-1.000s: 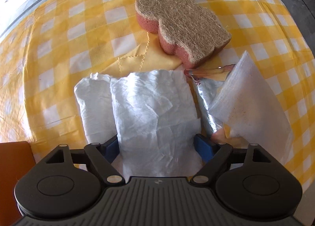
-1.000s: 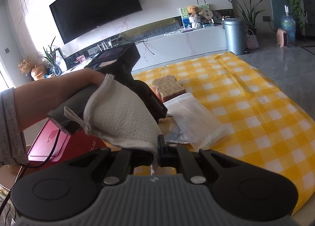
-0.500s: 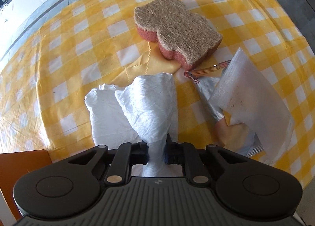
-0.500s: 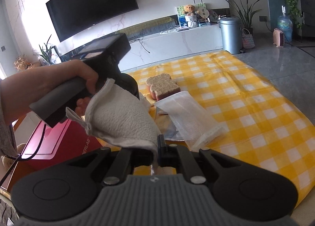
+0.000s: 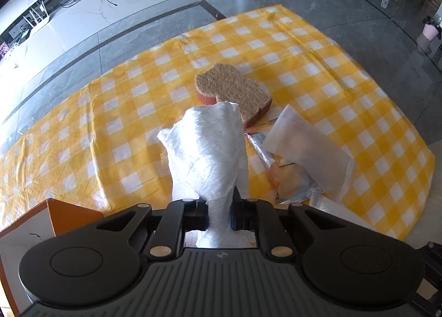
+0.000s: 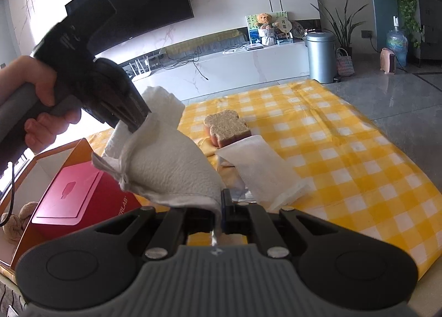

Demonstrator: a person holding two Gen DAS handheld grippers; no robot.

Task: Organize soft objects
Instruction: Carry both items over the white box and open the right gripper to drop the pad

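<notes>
Gripping a bunched white plastic bag (image 5: 210, 151) between nearly closed fingers: left gripper (image 5: 219, 213), bag raised clear of the yellow checked tablecloth (image 5: 124, 112), pads pressed on its gathered neck. Clamped tight on the hem of a white paper towel (image 6: 165, 168): right gripper (image 6: 219, 216), towel draped up to the left. Lying on the cloth beyond: bread-shaped sponge (image 5: 232, 90), with a white foam pouch (image 5: 304, 151) just beside it, overlapping a foil snack packet (image 5: 292, 181). At the cloth's near left edge: open orange box (image 6: 80, 148) containing a red case (image 6: 80, 192).
</notes>
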